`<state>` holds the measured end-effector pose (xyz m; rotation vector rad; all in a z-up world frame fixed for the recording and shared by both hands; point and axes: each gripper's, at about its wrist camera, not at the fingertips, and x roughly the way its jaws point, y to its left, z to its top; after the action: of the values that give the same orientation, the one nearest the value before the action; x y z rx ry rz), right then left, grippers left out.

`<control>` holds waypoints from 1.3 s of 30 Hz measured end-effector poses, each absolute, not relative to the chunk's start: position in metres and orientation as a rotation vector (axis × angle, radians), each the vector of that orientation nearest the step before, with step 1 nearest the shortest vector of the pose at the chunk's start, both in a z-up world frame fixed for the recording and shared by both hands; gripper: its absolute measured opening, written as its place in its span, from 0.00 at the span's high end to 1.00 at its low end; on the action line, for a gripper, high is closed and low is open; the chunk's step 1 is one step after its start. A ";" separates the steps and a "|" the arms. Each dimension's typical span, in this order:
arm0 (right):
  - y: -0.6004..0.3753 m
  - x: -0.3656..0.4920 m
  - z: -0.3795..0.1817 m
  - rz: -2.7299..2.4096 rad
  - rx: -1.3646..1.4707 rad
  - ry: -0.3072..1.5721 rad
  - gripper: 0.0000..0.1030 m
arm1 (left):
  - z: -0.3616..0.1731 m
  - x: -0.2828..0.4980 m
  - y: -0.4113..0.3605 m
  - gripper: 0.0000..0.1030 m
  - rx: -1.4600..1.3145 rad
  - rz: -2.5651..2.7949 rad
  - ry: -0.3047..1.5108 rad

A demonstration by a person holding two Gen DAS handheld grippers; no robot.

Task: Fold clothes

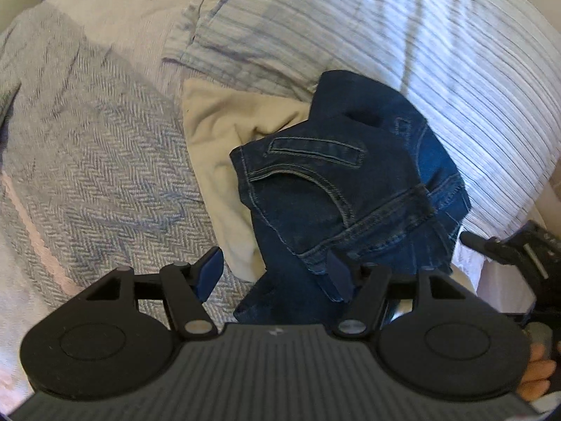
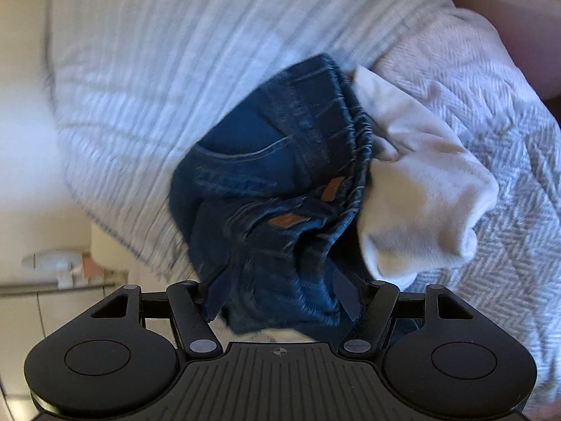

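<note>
Dark blue jeans [image 1: 336, 189] lie bunched on the bed, waistband and pocket up. They also show in the right wrist view [image 2: 280, 182], with brown leather patches. A cream garment [image 1: 224, 161] lies beside and partly under them; it shows white in the right wrist view [image 2: 420, 196]. My left gripper [image 1: 275, 275] is open, its fingers apart over the lower edge of the jeans. My right gripper [image 2: 282, 298] has its jaws wide apart with a bunch of the jeans between the fingers; they do not look clamped. The right gripper shows at the left view's right edge [image 1: 515, 245].
A grey herringbone blanket [image 1: 87, 161] covers the bed to the left. A striped white pillow [image 1: 403, 35] lies behind the jeans. A pale towel [image 1: 122, 17] lies at the back left. Floor and a white fixture [image 2: 56, 266] show at the right view's left edge.
</note>
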<state>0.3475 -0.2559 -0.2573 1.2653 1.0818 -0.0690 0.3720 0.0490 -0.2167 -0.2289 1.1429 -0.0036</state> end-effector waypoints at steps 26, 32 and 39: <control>-0.315 0.407 -0.209 0.031 1.382 0.798 0.95 | -0.263 0.383 0.087 0.40 -0.367 -0.140 1.095; -0.325 0.417 -0.217 -0.005 1.432 0.820 0.95 | -0.291 0.378 0.058 0.40 -0.447 -0.260 1.097; -0.311 0.421 -0.192 0.126 1.351 0.836 0.95 | -0.312 0.379 0.038 0.97 -0.512 -0.285 1.083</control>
<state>0.4209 -0.3109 -0.1920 1.3509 0.8363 0.1261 0.3794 0.0378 -0.3118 -0.5120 1.0827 -0.2853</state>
